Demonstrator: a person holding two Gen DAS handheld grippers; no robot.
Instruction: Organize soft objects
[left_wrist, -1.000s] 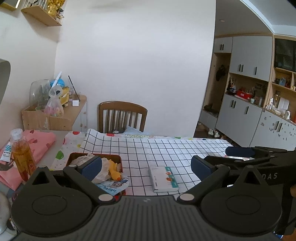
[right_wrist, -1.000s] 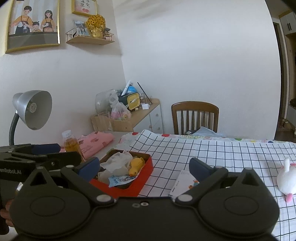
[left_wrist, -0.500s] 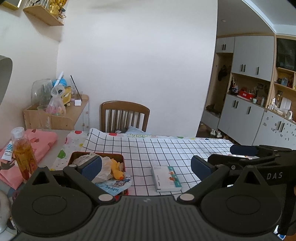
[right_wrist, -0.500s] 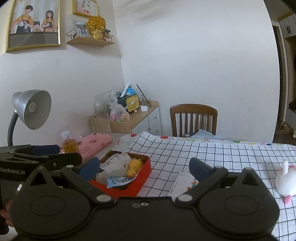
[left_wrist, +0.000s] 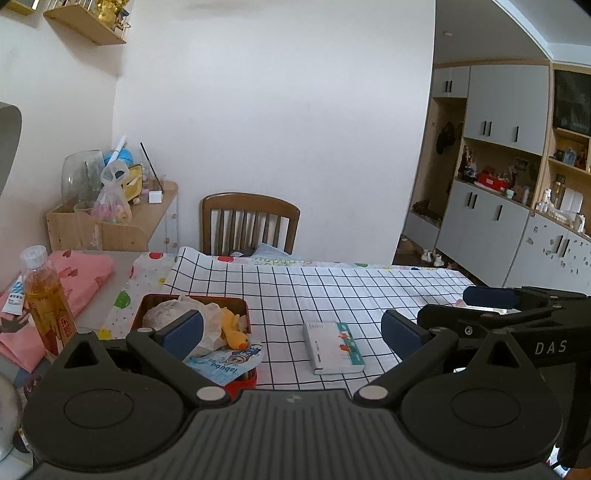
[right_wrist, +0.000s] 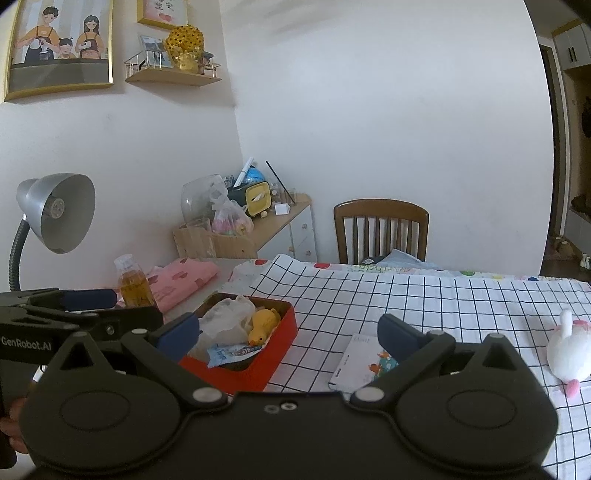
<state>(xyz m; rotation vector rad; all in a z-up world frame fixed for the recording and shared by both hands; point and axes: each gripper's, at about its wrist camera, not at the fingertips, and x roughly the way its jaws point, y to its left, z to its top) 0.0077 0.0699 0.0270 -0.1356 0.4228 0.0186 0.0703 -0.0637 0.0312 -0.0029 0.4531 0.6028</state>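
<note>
A red tin box (right_wrist: 280, 345) (left_wrist: 147, 302) stands on the checked tablecloth at the left. It holds a yellow plush duck (right_wrist: 262, 323) (left_wrist: 234, 332), a crumpled white plastic bag (right_wrist: 225, 317) and a blue printed packet (left_wrist: 225, 363). A white plush rabbit (right_wrist: 569, 352) lies on the cloth at the far right. My left gripper (left_wrist: 291, 330) is open and empty, above the table's near edge. My right gripper (right_wrist: 288, 330) is open and empty, held beside the left one.
A small book (left_wrist: 332, 347) (right_wrist: 362, 363) lies on the cloth near the box. A bottle of amber drink (left_wrist: 46, 302) and a folded pink cloth (left_wrist: 81, 269) are at the left. A grey desk lamp (right_wrist: 55, 214) stands at the left. A wooden chair (left_wrist: 249, 221) is behind the table.
Both grippers have drifted slightly back and upward, so the table objects sit a little lower in view. Nothing was grasped or moved.
</note>
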